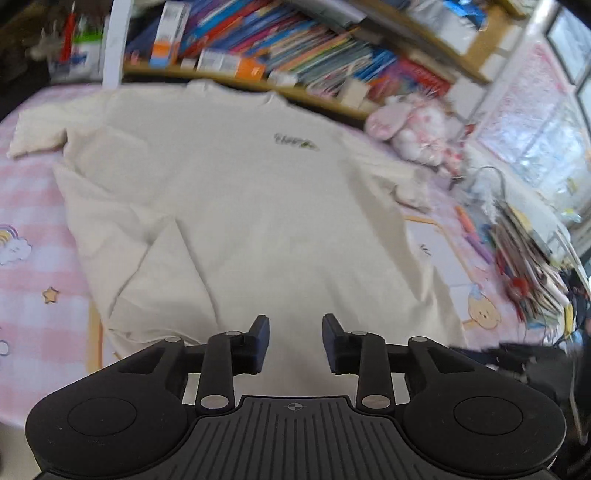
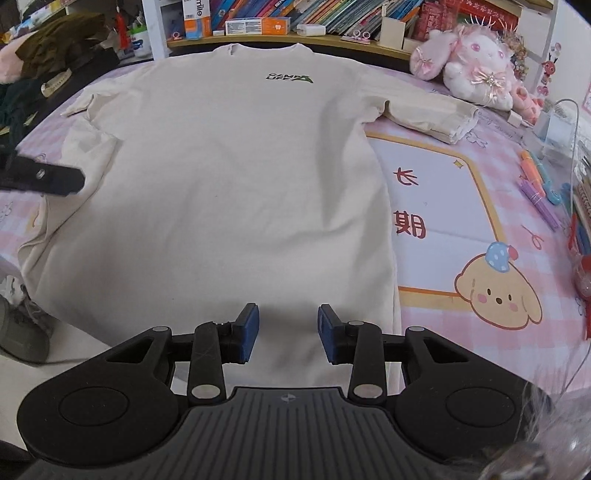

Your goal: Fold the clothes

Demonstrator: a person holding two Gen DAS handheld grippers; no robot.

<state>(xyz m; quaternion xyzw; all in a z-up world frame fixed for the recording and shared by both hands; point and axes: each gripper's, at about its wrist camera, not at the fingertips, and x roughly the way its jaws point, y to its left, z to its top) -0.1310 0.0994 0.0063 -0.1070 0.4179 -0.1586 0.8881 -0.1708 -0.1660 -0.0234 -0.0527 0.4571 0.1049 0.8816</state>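
Both grippers hang over the near hem of a cream T-shirt (image 2: 236, 177), each with its jaws parted and nothing between the pads. From the right wrist view, the right gripper (image 2: 288, 332) shows its blue pads (image 2: 248, 332) standing apart just above the lower edge of the shirt, with bare cloth visible in the gap. From the left wrist view, the left gripper (image 1: 295, 341) stands the same way, released, its dark pads (image 1: 261, 341) clear of the fabric (this view is smeared with blur, so fine detail is lost).

Just ahead of the tools, the shirt lies face up and spread flat on a pink checked table cover (image 2: 461, 206) printed with a cartoon puppy (image 2: 498, 291) to the right of the right gripper. The shirt's body runs straight away from the tools, hem nearest, collar farthest. Left of the right gripper, a dark fingertip of the other tool (image 2: 55, 181) reaches in above the shirt's left side, where the cloth is rumpled. Farther on, the right sleeve (image 2: 424, 114) lies stretched out to the side, and a small green and black chest logo (image 2: 290, 78) sits just short of the collar.

Beyond the collar stands a shelf of colourful books (image 2: 332, 14), with a pink and white plush rabbit (image 2: 476, 62) off to the far right and some coloured pens (image 2: 535, 184) near the right edge.
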